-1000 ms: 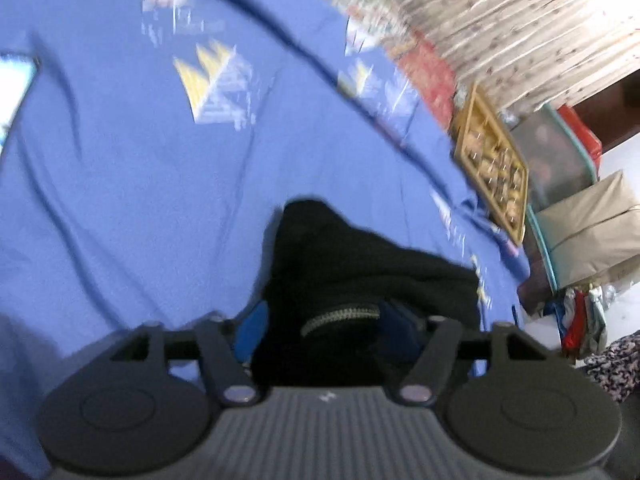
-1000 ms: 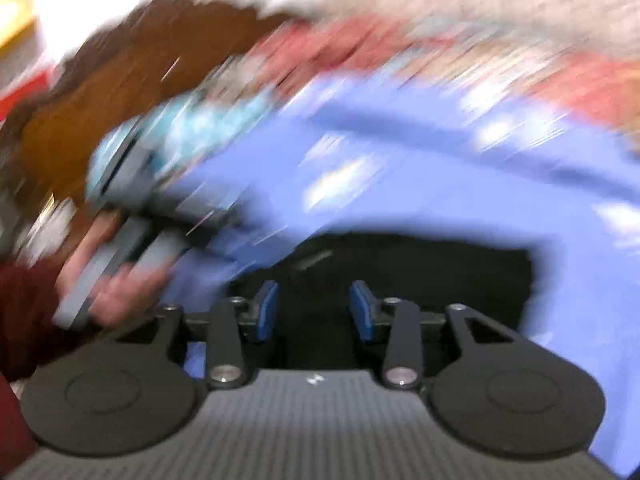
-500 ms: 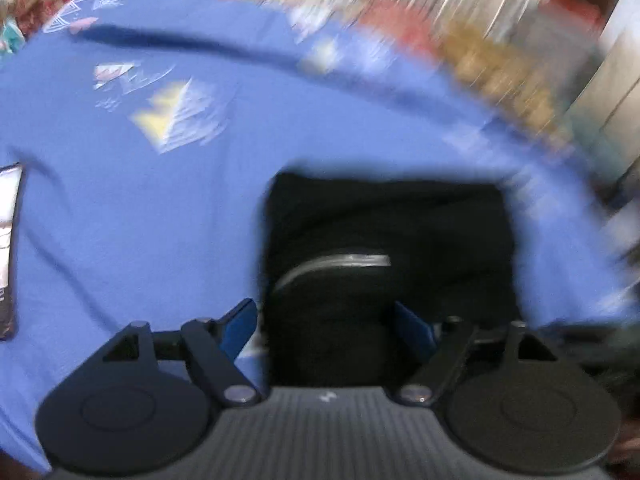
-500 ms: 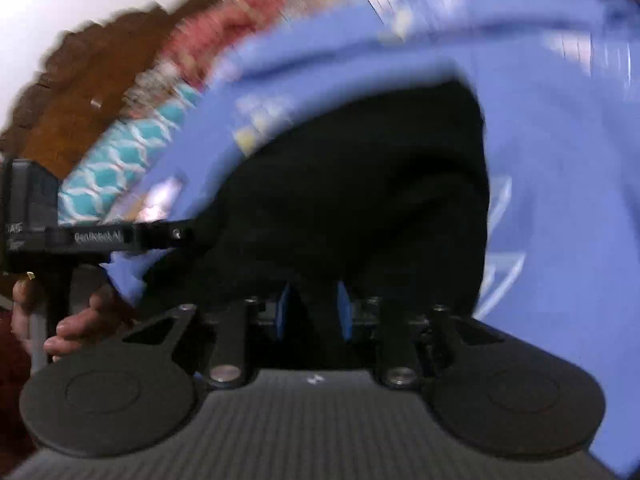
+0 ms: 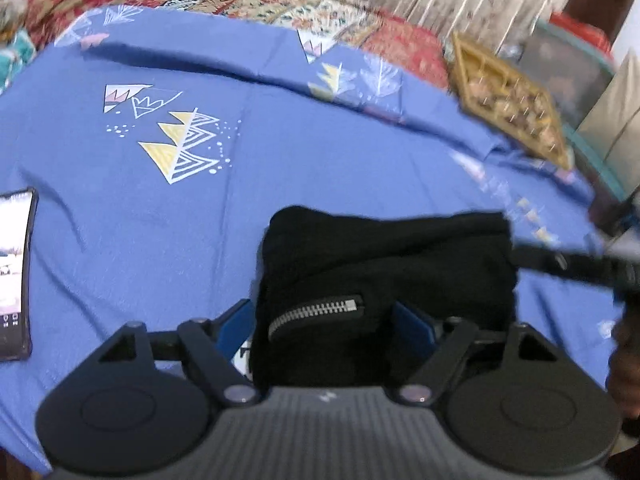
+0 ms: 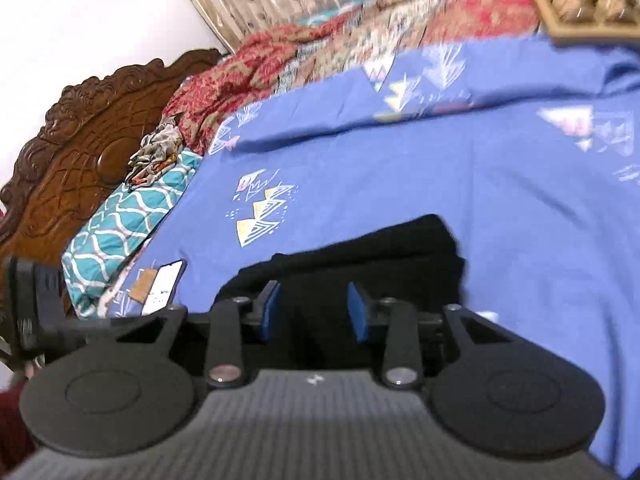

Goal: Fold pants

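Your left gripper [image 5: 324, 322] straddles the folded black pants [image 5: 384, 276] on the blue bedsheet [image 5: 160, 208], jaws spread wide; your right gripper [image 6: 314, 308] has just been opening, pads apart over the cloth.

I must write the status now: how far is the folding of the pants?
Done: the black fabric pants lie as a compact folded bundle on the blue patterned bedsheet. In hand: the left gripper and right gripper straddle it, pads apart. Left: perhaps only tidying.

Blue patterned bedsheet [image 5: 160, 240], phone [image 5: 14, 276], carved headboard [image 6: 80, 128], possibly wooden tray [image 5: 508, 100]
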A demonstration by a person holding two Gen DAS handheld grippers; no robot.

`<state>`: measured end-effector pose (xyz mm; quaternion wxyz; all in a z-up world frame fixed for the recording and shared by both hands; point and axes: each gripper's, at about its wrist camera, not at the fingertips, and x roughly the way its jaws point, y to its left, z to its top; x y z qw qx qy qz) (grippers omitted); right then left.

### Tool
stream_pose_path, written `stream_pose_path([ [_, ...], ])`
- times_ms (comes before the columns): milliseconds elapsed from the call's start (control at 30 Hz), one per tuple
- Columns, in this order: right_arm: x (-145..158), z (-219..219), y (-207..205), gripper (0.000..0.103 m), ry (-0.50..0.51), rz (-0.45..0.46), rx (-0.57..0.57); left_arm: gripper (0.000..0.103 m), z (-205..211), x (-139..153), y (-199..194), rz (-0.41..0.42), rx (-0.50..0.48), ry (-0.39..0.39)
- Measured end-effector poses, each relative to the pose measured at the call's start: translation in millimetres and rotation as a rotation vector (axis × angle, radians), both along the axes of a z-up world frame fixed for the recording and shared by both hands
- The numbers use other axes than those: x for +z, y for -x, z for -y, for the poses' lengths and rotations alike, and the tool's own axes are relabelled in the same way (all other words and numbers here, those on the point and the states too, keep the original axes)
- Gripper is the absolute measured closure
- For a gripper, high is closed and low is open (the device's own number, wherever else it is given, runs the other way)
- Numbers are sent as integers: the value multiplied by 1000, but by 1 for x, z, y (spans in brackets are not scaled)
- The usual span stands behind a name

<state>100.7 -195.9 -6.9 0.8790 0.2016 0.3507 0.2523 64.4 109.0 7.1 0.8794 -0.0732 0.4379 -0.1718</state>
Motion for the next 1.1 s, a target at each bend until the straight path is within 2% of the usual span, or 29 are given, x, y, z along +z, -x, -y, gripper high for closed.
stream_pose_path([
  [100, -25, -3, -25, 65, 4, -107, -40, 23, 20, -11, -4, 23, 28, -110],
  [133, -32, -3, -34, 65, 32, -115, -63, 21, 22, -16, -6, 32, 42, -131],
  [167, -37, -3, -38, 60, 76, -121, -91, 15, 21, -22, -10, 29, 52, -133],
  [200, -43, -4, -43, 58, 118, -141, -130, 14, 18, -25, -15, 1, 70, -108],
  [267, -51, 5, -44, 58, 62, -182, -155, 14, 10, -24, -16, -42, 91, -49],
  [333, -42, 16, -30, 56, -2, -166, -156, 15, 5, -18, -9, -14, 73, -60],
  [400, -30, 31, -4, 55, -59, -113, -156, 14, -2, -10, 1, 8, 66, -77],
  [467, -24, 48, 25, 43, -87, -70, -180, 13, -12, -4, 10, 19, 69, -91],
  [500, -25, 54, 37, 41, -90, -66, -192, 13, -15, -2, 13, 21, 76, -104],
  [567, -33, 67, 61, 41, -105, -100, -196, 13, -21, 0, 19, 0, 96, -103],
  [633, -45, 74, 79, 41, -143, -149, -172, 9, -25, 0, 23, -32, 88, -41],
  [700, -57, 77, 92, 37, -184, -190, -159, 3, -24, -4, 24, -61, 66, 19],
  [733, -64, 77, 96, 34, -212, -215, -159, 2, -21, -9, 25, -72, 63, 25],
  [833, -75, 62, 91, 31, -277, -306, -125, 1, -14, -29, 21, -106, 68, -12],
  [900, -74, 51, 92, 31, -247, -307, -114, 0, -13, -44, 17, -135, 87, -67],
  [967, -65, 46, 95, 30, -211, -279, -103, 0, -11, -39, 19, -132, 92, -84],
  [1100, -60, 53, 100, 30, -222, -265, -134, 2, 0, -22, 29, -81, 78, -190],
])
